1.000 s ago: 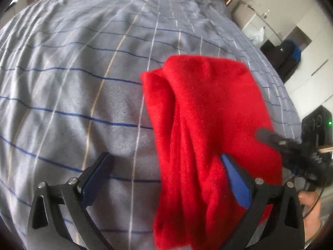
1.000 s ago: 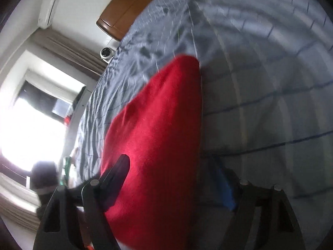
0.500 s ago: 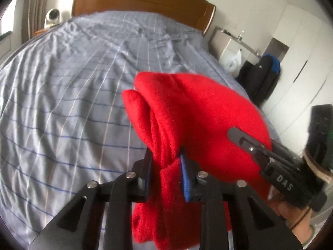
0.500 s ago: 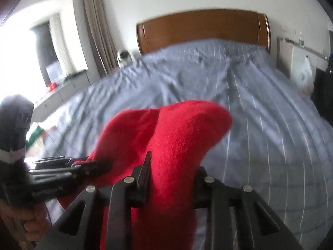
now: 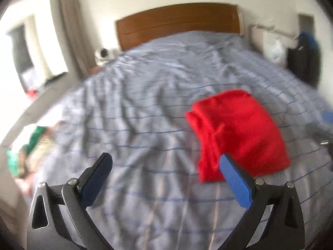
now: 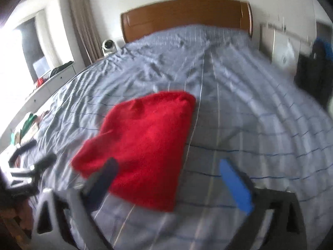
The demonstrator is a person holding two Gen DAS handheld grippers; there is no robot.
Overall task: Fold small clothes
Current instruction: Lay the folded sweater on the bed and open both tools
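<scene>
A folded red garment (image 5: 239, 133) lies flat on the bed (image 5: 145, 104), on a grey bedspread with thin blue and pale lines, right of the bed's middle and towards the near end. The left claw (image 5: 166, 168) is released, its jaws having just been opening; they stand wide with nothing between them, and the garment sits just past its blue right finger (image 5: 235, 181). The right claw (image 6: 168, 173) is likewise released after opening, and the garment's near edge shows behind its dark left finger (image 6: 104, 175). A wooden headboard (image 6: 187, 16) stands at the far end. Both views are blurred.
</scene>
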